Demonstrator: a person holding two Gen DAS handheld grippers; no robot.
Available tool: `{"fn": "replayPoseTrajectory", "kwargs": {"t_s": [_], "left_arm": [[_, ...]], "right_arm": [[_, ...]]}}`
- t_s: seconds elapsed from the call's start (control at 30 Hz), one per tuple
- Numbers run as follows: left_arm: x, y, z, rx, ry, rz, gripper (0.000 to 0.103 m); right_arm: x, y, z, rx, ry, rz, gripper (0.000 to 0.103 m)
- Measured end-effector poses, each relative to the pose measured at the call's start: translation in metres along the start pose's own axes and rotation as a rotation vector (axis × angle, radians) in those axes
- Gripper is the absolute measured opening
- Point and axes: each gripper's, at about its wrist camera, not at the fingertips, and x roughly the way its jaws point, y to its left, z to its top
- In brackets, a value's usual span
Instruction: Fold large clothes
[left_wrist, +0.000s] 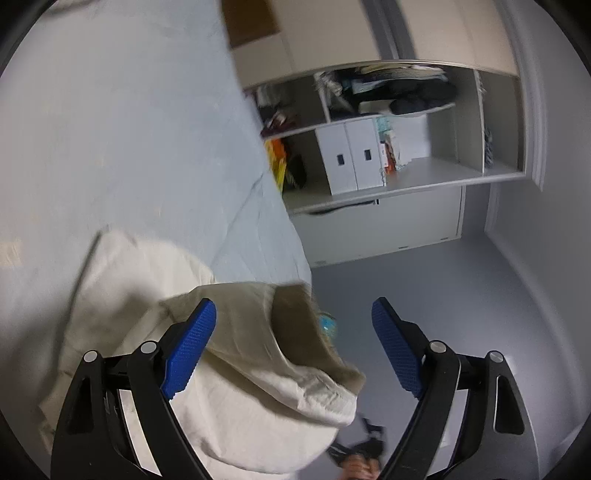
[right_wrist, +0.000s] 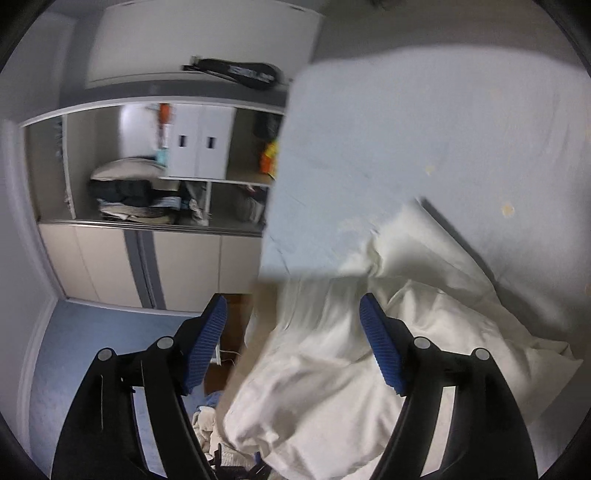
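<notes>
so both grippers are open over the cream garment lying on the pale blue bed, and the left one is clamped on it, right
Not quite. The left gripper is open too, not clamped on the cream garment, as the left wrist view shows. The right gripper is open over it on the pale blue bed.

The black left gripper with blue ribbed pads (left_wrist: 293, 317) has its jaws spread wide apart, gripping nothing between them; the black right gripper with matching blue ribbed pads (right_wrist: 293, 314) is likewise spread wide, its fingers closing on nothing
</notes>
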Motion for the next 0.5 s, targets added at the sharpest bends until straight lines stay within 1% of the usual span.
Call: {"fn": "replayPoseTrajectory", "kwargs": {"t_s": [0.03, 0.07, 0.1, 0.2, 0.23, 0.3, 0.37, 0.4, 0.43, 0.5], "left_arm": [[-0.001, -0.006, -0.002, 0.031, -0.005, 0.009, 0.082], [-0.001, -0.016, -0.006, 0.084, -0.007, 0.029, 0.082], [0.000, -0.024, -0.011, 0.129, -0.008, 0.047, 0.082], [0.013, -0.062, -0.038, 0.387, 0.029, 0.140, 0.082], [0.019, -0.070, -0.048, 0.454, 0.042, 0.159, 0.082], [0.034, -0.090, -0.078, 0.628, 0.087, 0.202, 0.082], [0.047, -0.098, -0.103, 0.736, 0.139, 0.220, 0.082], [0.053, -0.099, -0.114, 0.772, 0.163, 0.230, 0.082], [0.060, -0.100, -0.126, 0.807, 0.191, 0.243, 0.082], [0.072, -0.097, -0.144, 0.843, 0.234, 0.267, 0.081]], "right_arm": [[-0.002, 0.006, -0.002, -0.022, -0.004, 0.005, 0.071], [-0.003, 0.013, -0.006, -0.051, 0.001, 0.001, 0.071], [-0.002, 0.026, -0.015, -0.115, 0.026, -0.017, 0.071], [0.006, 0.052, -0.041, -0.286, 0.099, -0.081, 0.071], [0.012, 0.063, -0.056, -0.364, 0.134, -0.109, 0.071], [0.021, 0.075, -0.083, -0.485, 0.185, -0.166, 0.071], [0.032, 0.088, -0.119, -0.656, 0.233, -0.252, 0.071], [0.037, 0.093, -0.137, -0.748, 0.244, -0.302, 0.071], [0.040, 0.094, -0.151, -0.813, 0.252, -0.329, 0.071], [0.047, 0.095, -0.179, -0.927, 0.263, -0.362, 0.071]]}}
